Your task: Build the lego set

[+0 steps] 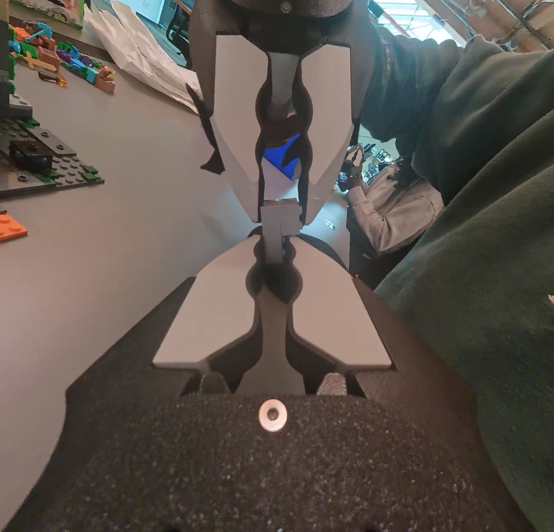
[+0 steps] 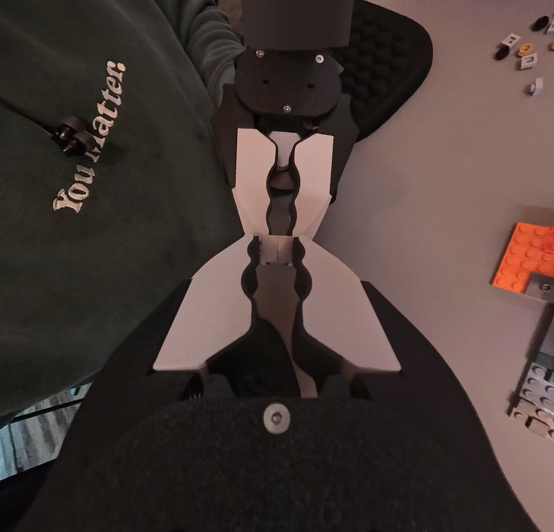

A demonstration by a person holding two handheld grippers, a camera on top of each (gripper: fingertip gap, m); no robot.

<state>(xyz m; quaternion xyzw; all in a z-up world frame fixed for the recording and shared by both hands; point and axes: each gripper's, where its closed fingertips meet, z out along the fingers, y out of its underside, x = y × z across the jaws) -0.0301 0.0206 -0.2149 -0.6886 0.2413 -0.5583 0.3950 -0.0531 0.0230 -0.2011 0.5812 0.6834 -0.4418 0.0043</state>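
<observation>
Above the grey worktop [image 1: 126, 248], beside a dark green sweatshirt [image 2: 90, 248], the left gripper [image 1: 274, 248] and right gripper [image 2: 277, 252] meet tip to tip, both clenched on one grey brick assembly [image 1: 280, 221] held between them. An orange plate [image 2: 521, 260] lies nearby.

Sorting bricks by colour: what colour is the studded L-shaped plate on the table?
Orange, clearest in the right wrist view.

Matt grey plastic brick [image 1: 280, 218]
</observation>
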